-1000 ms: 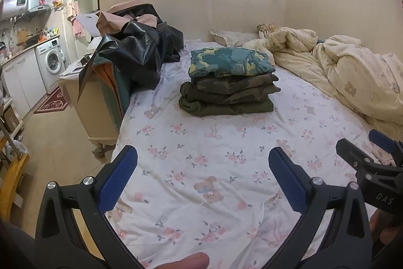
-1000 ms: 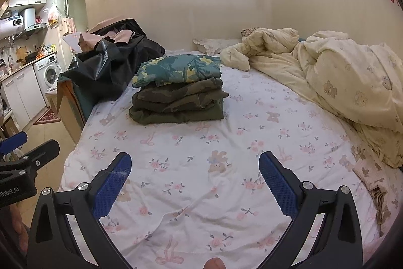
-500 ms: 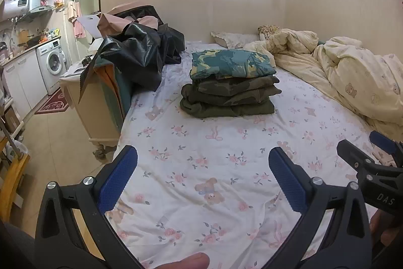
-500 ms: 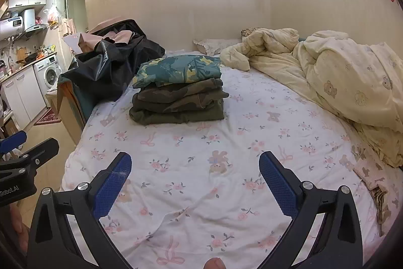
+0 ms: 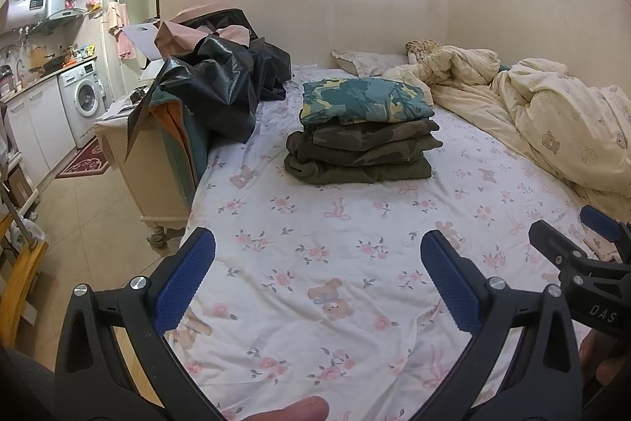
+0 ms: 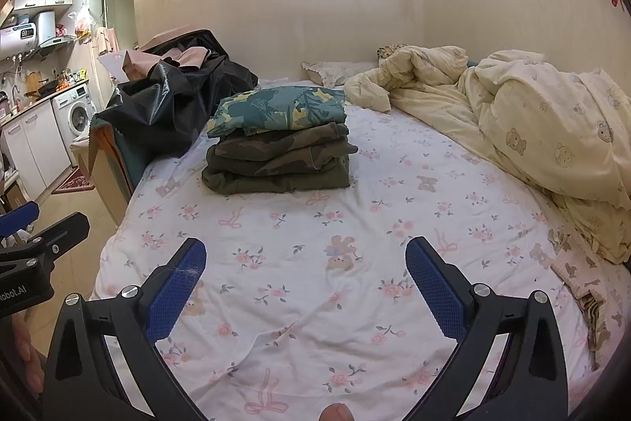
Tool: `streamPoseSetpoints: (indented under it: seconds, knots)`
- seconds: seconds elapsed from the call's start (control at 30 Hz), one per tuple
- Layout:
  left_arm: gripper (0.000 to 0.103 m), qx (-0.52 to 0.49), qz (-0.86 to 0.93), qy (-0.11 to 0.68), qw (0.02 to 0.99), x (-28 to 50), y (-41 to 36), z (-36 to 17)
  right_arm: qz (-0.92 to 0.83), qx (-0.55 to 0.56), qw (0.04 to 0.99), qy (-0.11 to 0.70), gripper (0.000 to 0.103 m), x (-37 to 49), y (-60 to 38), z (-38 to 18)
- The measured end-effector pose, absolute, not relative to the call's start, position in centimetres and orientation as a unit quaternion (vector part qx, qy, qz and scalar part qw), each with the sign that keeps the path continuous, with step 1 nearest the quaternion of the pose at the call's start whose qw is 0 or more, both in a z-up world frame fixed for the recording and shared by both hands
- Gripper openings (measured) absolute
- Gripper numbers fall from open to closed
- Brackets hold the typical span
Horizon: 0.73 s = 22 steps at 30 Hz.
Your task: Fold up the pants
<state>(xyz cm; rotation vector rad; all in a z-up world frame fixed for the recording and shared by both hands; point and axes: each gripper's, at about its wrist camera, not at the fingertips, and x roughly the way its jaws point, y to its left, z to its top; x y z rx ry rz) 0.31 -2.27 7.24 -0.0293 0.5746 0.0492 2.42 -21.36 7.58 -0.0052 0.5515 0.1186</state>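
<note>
A stack of folded pants (image 5: 363, 145) (image 6: 278, 152) rests on the floral bed sheet (image 5: 315, 263) (image 6: 315, 223), with olive and camouflage pairs below and a teal camouflage pair (image 5: 364, 101) (image 6: 282, 113) on top. My left gripper (image 5: 317, 275) hovers over the near part of the sheet, open, with nothing between its blue pads. My right gripper (image 6: 305, 281) is held the same way, open and empty, well short of the stack. Each gripper shows at the edge of the other's view.
A black bag with clothes (image 5: 224, 81) (image 6: 173, 93) is heaped at the bed's left edge beside a cabinet (image 5: 146, 160). A rumpled cream duvet (image 5: 552, 121) (image 6: 532, 121) fills the right side. The kitchen floor and a washing machine (image 5: 84, 97) lie to the left.
Both views have shifted only slightly; the stack sits a little lower in the left wrist view. Both grippers stay open and empty.
</note>
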Motion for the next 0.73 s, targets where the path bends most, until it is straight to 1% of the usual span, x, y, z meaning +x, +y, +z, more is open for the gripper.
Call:
streamPoseSetpoints:
  seconds: [0.73]
  knots:
    - [0.103,-0.013,0.023,0.29,0.957,0.34,-2.02,7.29,0.06,-0.006,0.959,0.276,0.103,2.39,-21.55,7.56]
